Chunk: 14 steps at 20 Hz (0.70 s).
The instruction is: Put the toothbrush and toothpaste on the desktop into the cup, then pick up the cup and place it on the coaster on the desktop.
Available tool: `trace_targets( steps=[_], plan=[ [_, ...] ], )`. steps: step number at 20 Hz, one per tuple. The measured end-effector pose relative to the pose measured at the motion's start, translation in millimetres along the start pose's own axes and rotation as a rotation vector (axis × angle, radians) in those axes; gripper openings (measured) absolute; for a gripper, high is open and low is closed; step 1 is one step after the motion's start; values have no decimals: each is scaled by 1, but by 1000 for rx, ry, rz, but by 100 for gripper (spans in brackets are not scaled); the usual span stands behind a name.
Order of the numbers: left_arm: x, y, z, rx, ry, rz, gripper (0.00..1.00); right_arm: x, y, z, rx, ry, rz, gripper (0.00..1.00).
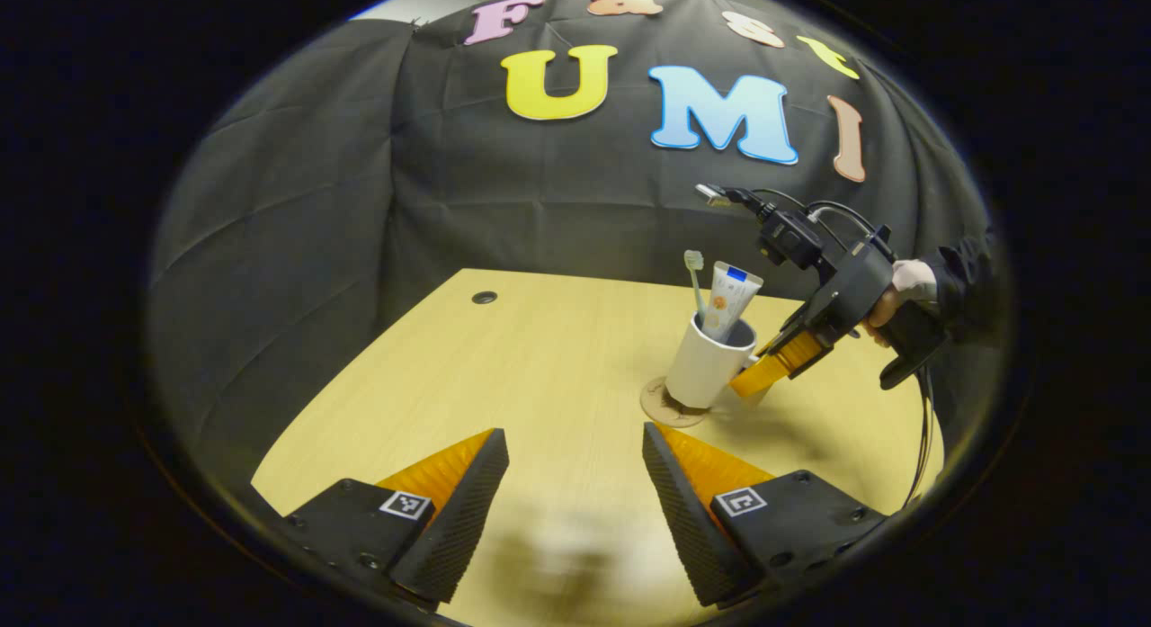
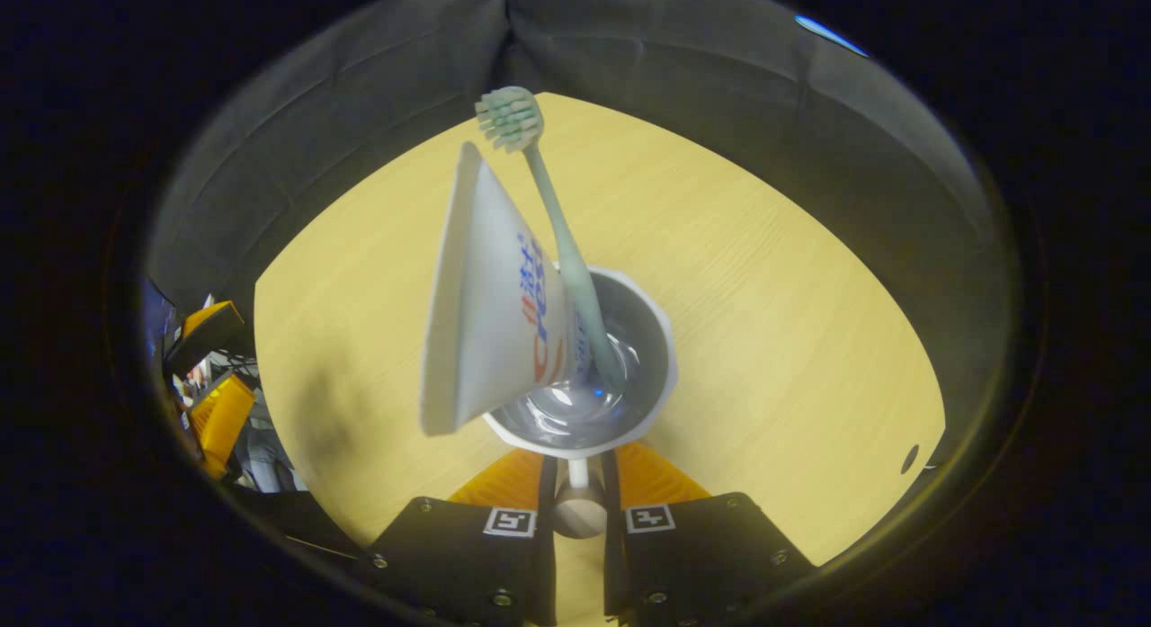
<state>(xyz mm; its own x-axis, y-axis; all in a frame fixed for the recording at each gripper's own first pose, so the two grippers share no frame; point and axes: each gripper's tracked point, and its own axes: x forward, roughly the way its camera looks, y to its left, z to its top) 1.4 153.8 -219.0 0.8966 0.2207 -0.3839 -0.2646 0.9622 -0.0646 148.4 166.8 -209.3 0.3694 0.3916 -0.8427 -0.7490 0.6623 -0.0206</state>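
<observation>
A white cup (image 1: pixel 703 368) stands slightly tilted over a round brown coaster (image 1: pixel 667 409) in the left gripper view; whether its base rests fully on it I cannot tell. A pale green toothbrush (image 1: pixel 694 276) and a white toothpaste tube (image 1: pixel 730 299) stick out of the cup. My right gripper (image 1: pixel 764 368) holds the cup from its right side. In the right gripper view the cup (image 2: pixel 643 339), toothbrush (image 2: pixel 557 222) and toothpaste (image 2: pixel 490 294) are close, and my right gripper (image 2: pixel 578 470) is shut on the cup's handle (image 2: pixel 578 497). My left gripper (image 1: pixel 575 483) is open over the table, short of the cup.
The light wooden table (image 1: pixel 539 357) has a cable hole (image 1: pixel 484 297) at its far left corner. A hand (image 1: pixel 908 283) in a dark sleeve holds the right gripper, with cables trailing behind. The black cloth wall surrounds the table.
</observation>
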Motion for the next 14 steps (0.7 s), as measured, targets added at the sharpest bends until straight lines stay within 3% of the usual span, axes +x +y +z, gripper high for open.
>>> trace_targets(
  steps=[14],
  plan=[
    [-5, 16, -7, -34, -1, 35, 99, 17, 6, 2, -6, 59, -51, 21]
  ],
)
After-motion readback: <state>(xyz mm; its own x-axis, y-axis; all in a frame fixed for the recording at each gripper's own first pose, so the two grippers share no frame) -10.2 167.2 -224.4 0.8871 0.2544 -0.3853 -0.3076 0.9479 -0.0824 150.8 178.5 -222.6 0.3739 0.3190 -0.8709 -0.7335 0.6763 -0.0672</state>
